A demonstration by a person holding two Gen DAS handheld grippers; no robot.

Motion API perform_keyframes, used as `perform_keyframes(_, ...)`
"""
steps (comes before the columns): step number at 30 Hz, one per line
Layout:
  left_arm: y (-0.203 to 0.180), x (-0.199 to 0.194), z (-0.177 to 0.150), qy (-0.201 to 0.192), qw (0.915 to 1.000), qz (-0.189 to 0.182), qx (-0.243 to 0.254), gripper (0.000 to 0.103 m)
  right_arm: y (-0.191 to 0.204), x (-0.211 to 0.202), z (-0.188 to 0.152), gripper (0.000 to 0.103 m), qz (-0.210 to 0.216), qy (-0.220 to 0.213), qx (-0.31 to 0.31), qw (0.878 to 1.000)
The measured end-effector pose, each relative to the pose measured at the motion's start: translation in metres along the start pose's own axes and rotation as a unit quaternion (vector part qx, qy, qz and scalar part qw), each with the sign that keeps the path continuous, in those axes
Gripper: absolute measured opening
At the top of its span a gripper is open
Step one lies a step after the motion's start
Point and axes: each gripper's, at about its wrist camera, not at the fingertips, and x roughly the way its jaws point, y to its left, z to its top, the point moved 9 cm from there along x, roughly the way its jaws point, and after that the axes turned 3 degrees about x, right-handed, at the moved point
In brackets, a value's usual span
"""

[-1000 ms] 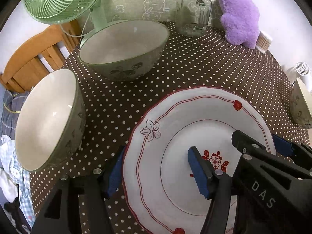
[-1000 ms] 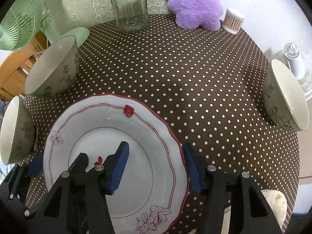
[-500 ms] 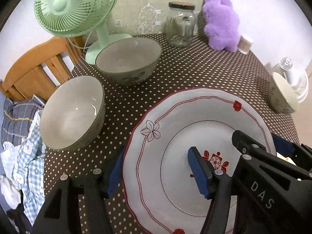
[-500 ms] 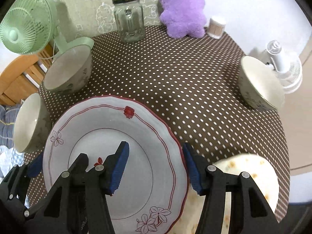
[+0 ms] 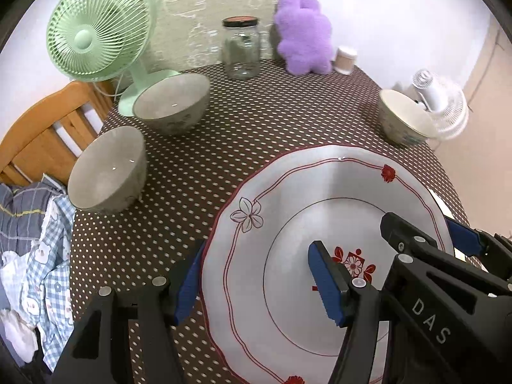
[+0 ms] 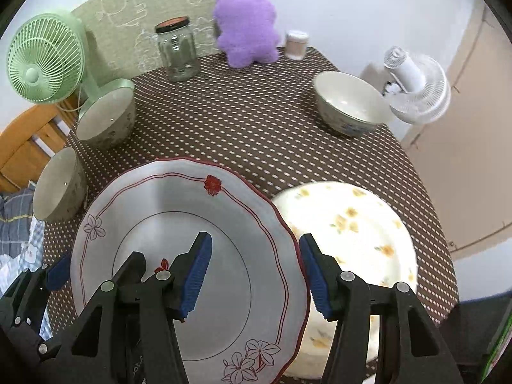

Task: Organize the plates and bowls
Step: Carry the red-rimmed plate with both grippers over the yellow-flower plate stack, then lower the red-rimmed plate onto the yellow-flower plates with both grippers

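Note:
A white plate with red trim [image 5: 320, 198] [image 6: 166, 211] is held up above the table by both grippers. My left gripper [image 5: 256, 283] straddles its left rim, one finger under, one over. My right gripper [image 6: 252, 268] straddles its right rim the same way. A cream plate with yellow flowers [image 6: 358, 230] lies on the table below and to the right. Two grey-green bowls [image 5: 107, 169] [image 5: 171, 104] stand at the left, also in the right wrist view [image 6: 57, 185] [image 6: 107, 116]. A third bowl [image 5: 403, 118] [image 6: 348, 102] stands at the right.
The round table has a brown polka-dot cloth [image 6: 243, 118]. At its back stand a green fan [image 5: 92, 32], a glass jar [image 5: 241, 48], a purple plush [image 5: 304, 35] and a small cup [image 5: 345, 60]. A white fan [image 6: 416, 84] is off the right edge, a wooden chair [image 5: 38, 134] left.
Both grippers have risen with the red-trimmed plate, so the table looks farther away. The yellow-flowered plate has come into the right wrist view.

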Motion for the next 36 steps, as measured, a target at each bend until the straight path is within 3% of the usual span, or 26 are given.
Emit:
perform_keyframes(10, -0.063, 0.004, -0.012, 0.012, 0.9996, -0.013, 0.023, 0.065, -0.059, -0.005, -0.013, 0.06, -0.015, -0.002, 0.01, 1.0)
perform_keyframes(23, -0.123, 0.037, -0.013, 0.047, 0.9986, -0.02, 0.014, 0.065, -0.127, 0.024, -0.01, 0.06, -0.016, 0.029, 0.001, 0.999)
perform_keyframes(36, -0.153, 0.06, -0.008, 0.05, 0.9983, 0.017, 0.025, 0.065, -0.153, 0.052, -0.009, 0.06, -0.004, 0.058, -0.003, 0.998)
